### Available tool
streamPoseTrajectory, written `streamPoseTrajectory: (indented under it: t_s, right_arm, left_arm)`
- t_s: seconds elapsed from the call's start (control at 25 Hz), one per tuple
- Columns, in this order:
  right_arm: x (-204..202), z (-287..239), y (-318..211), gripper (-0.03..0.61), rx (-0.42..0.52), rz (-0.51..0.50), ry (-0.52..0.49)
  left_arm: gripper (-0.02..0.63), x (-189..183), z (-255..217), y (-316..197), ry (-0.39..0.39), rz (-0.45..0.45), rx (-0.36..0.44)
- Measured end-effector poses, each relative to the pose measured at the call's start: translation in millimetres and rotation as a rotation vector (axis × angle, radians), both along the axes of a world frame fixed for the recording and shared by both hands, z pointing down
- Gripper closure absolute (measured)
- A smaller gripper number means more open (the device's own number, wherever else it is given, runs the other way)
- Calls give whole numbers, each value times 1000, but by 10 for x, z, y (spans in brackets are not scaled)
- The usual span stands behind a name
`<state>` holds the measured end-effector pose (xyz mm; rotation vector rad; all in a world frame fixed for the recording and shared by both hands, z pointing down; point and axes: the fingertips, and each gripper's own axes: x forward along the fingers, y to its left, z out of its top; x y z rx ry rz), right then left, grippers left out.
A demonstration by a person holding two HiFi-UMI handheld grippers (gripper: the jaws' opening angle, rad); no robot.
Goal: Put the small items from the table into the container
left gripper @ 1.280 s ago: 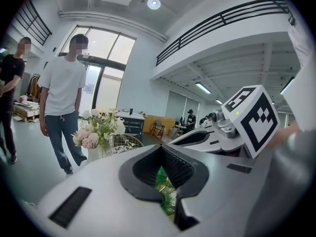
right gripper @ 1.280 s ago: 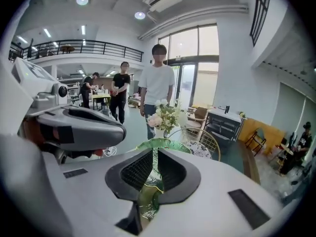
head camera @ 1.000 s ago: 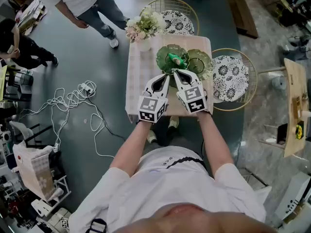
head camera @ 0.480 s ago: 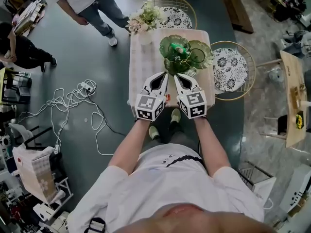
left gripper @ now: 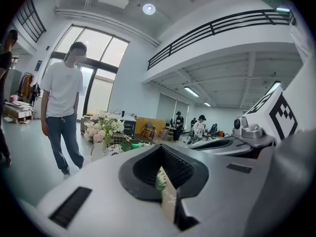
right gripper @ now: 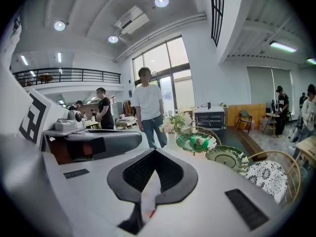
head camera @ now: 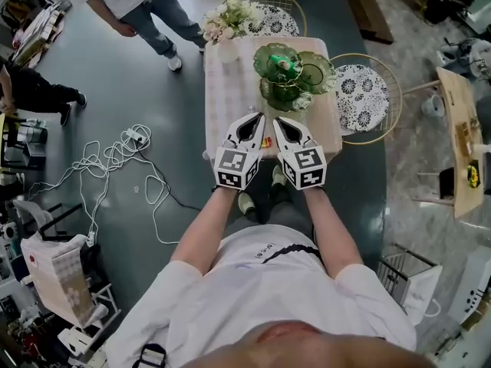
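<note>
green glass dishes [head camera: 266, 57], pink checked tablecloth [head camera: 230, 98], black-and-white floral cushions [head camera: 360, 90], white and pink flowers [head camera: 230, 18]

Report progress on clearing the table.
Done: a green and white item lies in the top dish. In hand: both grippers, left and right, are shut near the table edge; whether either pinches anything is unclear. To do: a small red item on it.
</note>
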<state>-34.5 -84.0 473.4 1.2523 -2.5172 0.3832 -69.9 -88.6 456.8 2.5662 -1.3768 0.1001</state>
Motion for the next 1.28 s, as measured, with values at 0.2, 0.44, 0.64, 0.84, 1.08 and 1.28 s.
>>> streamPoseTrajectory:
  t_s: [0.2,0.44,0.64,0.84,1.08,1.28]
  right_arm:
    - [-14,62,140,563,-11,15,-13]
    - [-30,256,251,563,-41,-3,-9]
    - [6,622,330,561,-87,-59,28]
    - [7,1156,438,547,-156,-158,111]
    - [-121,1815,577,468,-222,-369,249]
    - [-131,2302,573,448,-236,-503,376]
  left_arm:
    - [607,-68,72,149,11,1,-8]
    - [607,-146,207,241,3,-13,-7]
    - [607,-243,470,301,-10,-24,-38]
    - [607,-249,801,325,-22,-32,-91]
    - [607,-271,1125,324,-35,-36,-141]
    - [607,-263,1431,319,-53,-34,-172]
